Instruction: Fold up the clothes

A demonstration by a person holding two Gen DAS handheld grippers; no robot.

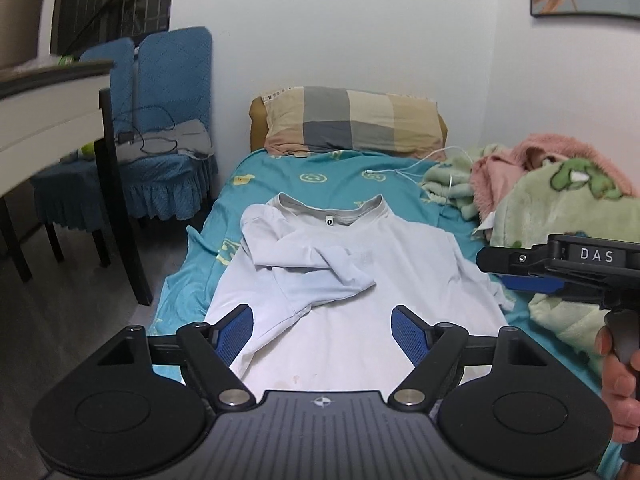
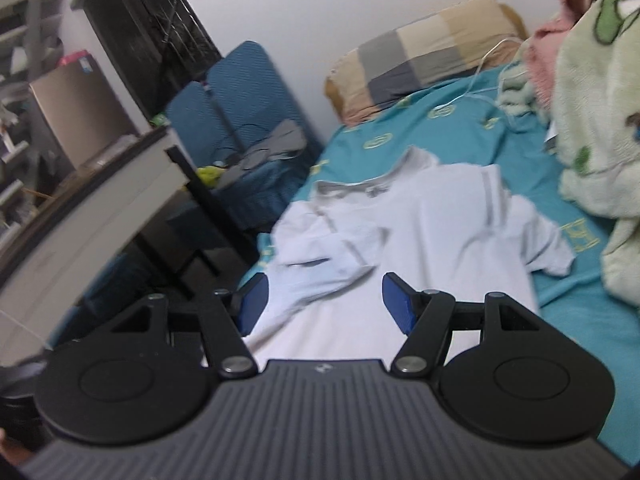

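The left claw (image 1: 322,330) is held spread wide over the lower part of the white T-shirt (image 1: 360,280), nothing caught between its blue pads. The right claw (image 2: 324,304) is likewise held agape and empty above the same garment; in the left wrist view it is seen from the side at the right edge, gripped by a hand (image 1: 620,384).

The T-shirt is laid flat on the teal bedsheet (image 1: 280,172), collar toward the checked pillow (image 1: 352,120). Its left sleeve (image 1: 316,268) is turned in across the chest, bunched and creased; the right sleeve (image 2: 548,248) is spread outward toward the green blanket (image 1: 568,208).

Several risks are judged from this. If the hem is pinched through one layer only, the back panel may be left behind and the fold dragged askew. The rumpled left sleeve may be trapped inside a fold and a lump set in. The sheet may be gathered together with the shirt if the pads are pressed too deep. The right sleeve may be snagged on the blanket, which lies just beside it. A white cable (image 1: 420,164) lies beyond the collar, well clear.
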